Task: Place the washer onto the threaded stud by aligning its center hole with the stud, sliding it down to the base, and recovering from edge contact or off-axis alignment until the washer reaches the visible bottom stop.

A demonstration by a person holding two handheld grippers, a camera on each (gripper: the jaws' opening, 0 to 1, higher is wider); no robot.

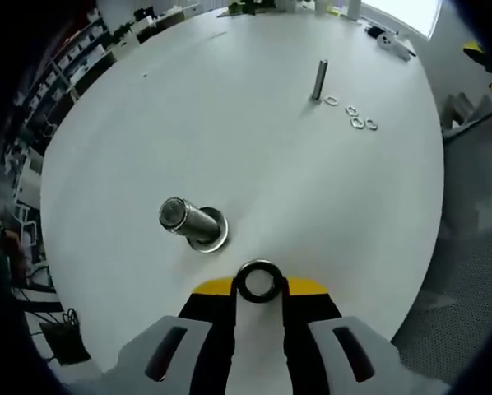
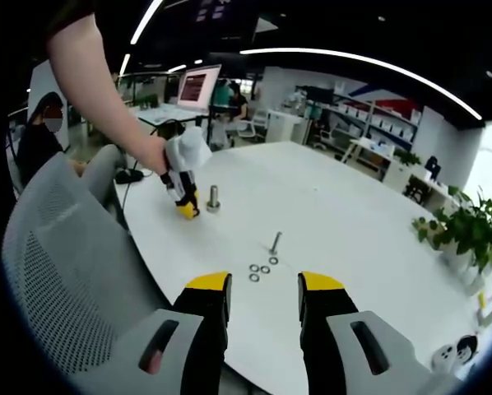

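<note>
Washer (image 1: 259, 281) sits clamped between left gripper (image 1: 259, 288) fingers, just beside the big stud (image 1: 192, 222) standing on its round base on the white surface (image 1: 254, 164), not over it. A thinner bolt (image 1: 320, 80) stands well apart with four loose washers (image 1: 353, 117) beside it. Right gripper (image 2: 263, 296) hovers over the surface edge, fingers apart, holding nothing.
</note>
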